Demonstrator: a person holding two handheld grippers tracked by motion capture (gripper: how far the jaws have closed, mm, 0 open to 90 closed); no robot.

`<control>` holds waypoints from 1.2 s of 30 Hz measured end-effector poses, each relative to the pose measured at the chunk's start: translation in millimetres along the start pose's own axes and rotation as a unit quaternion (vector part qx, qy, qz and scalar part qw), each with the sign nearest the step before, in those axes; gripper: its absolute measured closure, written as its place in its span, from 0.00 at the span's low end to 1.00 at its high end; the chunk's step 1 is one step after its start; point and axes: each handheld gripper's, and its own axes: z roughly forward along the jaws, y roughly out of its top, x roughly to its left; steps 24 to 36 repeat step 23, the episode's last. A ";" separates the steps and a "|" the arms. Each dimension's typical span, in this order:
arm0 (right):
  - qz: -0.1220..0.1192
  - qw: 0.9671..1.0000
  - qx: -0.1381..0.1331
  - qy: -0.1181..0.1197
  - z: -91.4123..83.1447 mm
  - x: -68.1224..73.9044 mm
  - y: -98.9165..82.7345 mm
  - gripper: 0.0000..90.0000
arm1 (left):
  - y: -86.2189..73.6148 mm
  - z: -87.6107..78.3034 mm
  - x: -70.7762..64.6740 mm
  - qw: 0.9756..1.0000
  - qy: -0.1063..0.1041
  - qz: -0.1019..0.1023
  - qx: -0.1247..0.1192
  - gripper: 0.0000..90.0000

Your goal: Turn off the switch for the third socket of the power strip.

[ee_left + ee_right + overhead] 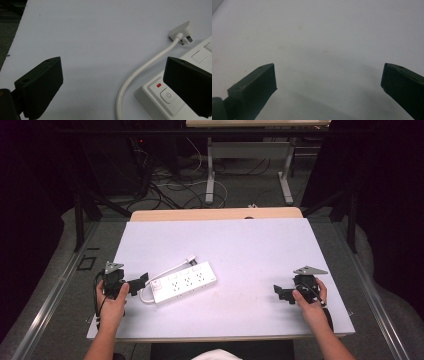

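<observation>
Strip (183, 282) lies just at 3 o'clock of my left gripper (141, 282), jaws spread; my right gripper (281, 293), also spread, sits well apart

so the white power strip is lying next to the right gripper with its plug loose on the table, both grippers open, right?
Not quite: the power strip lies beside the left gripper, not the right gripper, as the high view shows. The rest stands: its plug lies loose on the table, and both grippers are open.
</observation>
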 end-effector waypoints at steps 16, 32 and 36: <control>0.001 1.000 0.002 -0.001 0.7 0.4 0.0 0.00 | -1.8 2.5 4.6 1.000 0.006 -0.007 0.000 0.03; 0.000 1.000 0.002 0.000 0.9 -0.2 -0.2 0.00 | -1.6 2.6 4.3 1.000 0.007 -0.007 -0.001 0.03; 0.000 1.000 0.002 0.000 0.9 -0.2 -0.2 0.00 | -1.6 2.6 4.3 1.000 0.007 -0.007 -0.001 0.03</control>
